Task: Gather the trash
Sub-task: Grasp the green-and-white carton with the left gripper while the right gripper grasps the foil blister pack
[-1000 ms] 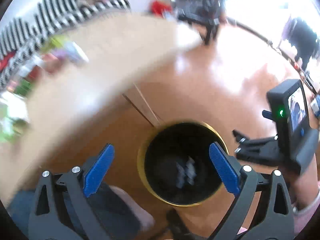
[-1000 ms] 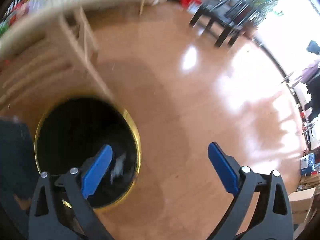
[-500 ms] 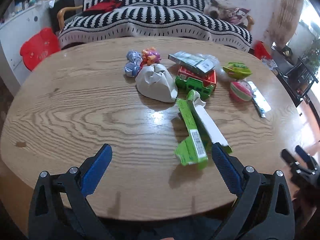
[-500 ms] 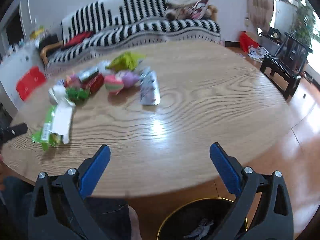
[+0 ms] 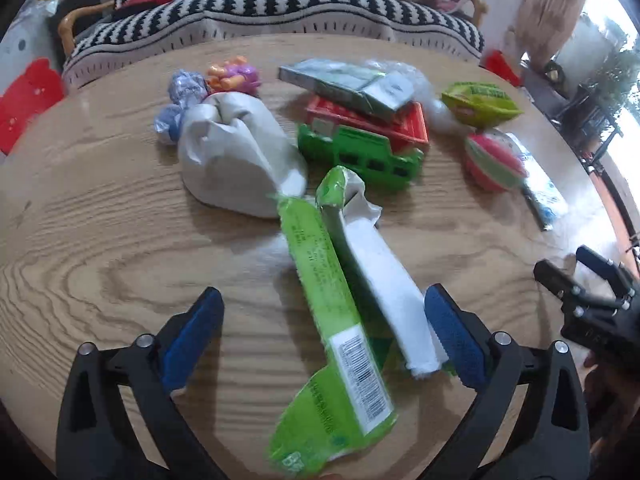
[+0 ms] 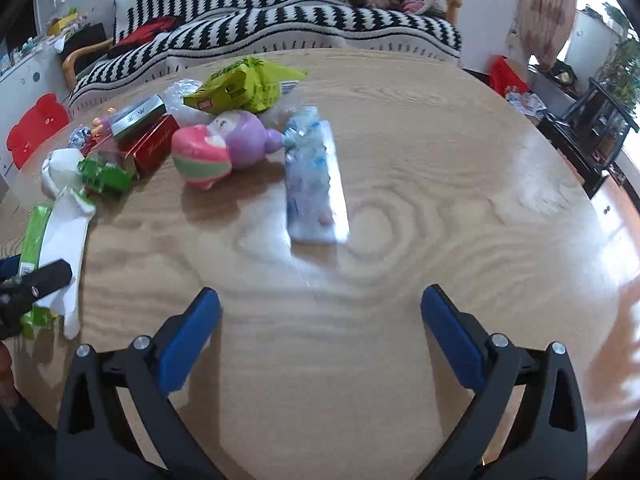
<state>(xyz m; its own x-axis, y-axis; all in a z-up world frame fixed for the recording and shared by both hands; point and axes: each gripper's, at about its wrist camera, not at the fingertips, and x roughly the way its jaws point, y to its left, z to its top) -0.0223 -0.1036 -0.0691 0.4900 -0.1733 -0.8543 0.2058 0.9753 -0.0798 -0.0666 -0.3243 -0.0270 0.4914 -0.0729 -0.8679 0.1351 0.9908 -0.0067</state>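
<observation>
Both grippers have pushed in closer over the table since half a second ago: the left gripper, jaws wide and empty, now straddles the near end of the torn green wrapper and its white liner, while the right gripper, also spread and holding nothing, faces the blue-white packet at mid-table. Flat, limp and crinkled, the wrapper could slide or buckle under closing fingers, or only one layer might get pinched.
</observation>
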